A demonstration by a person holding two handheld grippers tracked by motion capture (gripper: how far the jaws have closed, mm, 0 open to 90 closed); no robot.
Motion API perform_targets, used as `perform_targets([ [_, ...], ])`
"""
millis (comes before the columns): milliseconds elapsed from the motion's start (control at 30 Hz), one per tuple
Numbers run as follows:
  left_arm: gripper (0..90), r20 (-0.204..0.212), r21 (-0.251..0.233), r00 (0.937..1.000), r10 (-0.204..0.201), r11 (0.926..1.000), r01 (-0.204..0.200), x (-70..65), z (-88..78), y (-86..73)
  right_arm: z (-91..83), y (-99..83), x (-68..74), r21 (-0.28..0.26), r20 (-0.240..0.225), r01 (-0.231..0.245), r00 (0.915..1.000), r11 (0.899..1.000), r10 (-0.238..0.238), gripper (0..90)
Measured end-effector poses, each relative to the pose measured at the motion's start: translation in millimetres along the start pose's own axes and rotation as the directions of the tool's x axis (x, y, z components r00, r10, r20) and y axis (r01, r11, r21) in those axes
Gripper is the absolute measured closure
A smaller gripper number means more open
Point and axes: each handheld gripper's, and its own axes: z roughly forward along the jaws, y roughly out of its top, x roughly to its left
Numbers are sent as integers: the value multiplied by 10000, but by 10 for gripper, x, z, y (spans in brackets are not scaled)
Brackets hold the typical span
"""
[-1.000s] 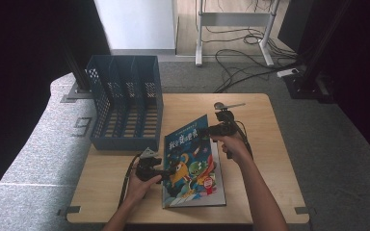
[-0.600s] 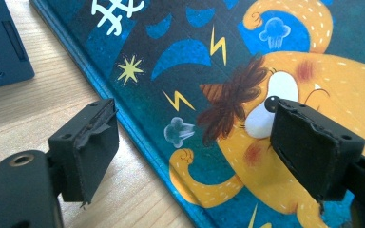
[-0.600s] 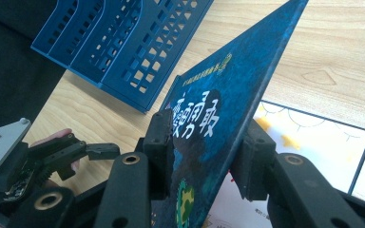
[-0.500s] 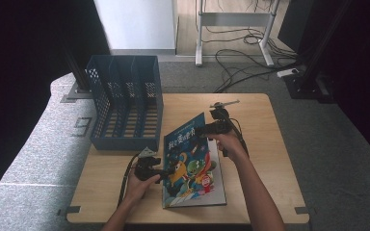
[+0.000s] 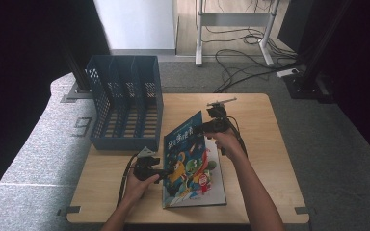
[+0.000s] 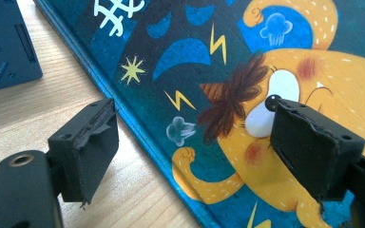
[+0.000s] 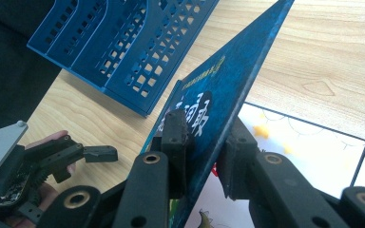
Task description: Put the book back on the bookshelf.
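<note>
A picture book (image 5: 192, 168) with a dark blue cover and an orange cartoon animal lies on the wooden table (image 5: 265, 125). Its front cover (image 7: 228, 80) is tilted up off the white page below. My right gripper (image 7: 204, 142) grips that cover's edge; its jaws have just been closing, and both pads press on the cover between them. In the high view the right gripper (image 5: 203, 129) is at the cover's far right edge. My left gripper (image 6: 195, 147) stands open astride the book's left edge, one jaw over the wood and one over the cover. It is also in the high view (image 5: 166, 171).
A blue slotted file rack (image 5: 125, 103) stands at the table's back left, just beyond the book. Bare wood lies to the right of the book. Cables and a metal stand are on the floor behind the table.
The right gripper has shifted slightly toward the rack with the cover's edge between its jaws. The left gripper has stayed where it was.
</note>
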Motion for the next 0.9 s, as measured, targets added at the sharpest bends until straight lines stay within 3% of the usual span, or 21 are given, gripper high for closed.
perform_targets([
  [200, 155, -80, 119, 9998, 158, 9998, -157, -47, -35, -30, -3, 9, 15, -3, 19, -112, 9999, 9999, 112, 751],
  [400, 141, -161, 397, 9983, 564, 9977, -557, -140, -113, -153, 4, 17, 6, -1, -28, -301, 9995, 9995, 301, 761],
  [500, 141, -161, 442, 9986, 501, 9978, -493, -153, -135, -211, 15, 19, -23, -12, -128, -508, 9986, 9987, 508, 769],
  [900, 102, 623, 628, 9917, 1123, 9912, -1162, -383, -191, -404, 50, 40, -65, -257, -214, -928, 9955, 9953, 923, 788],
])
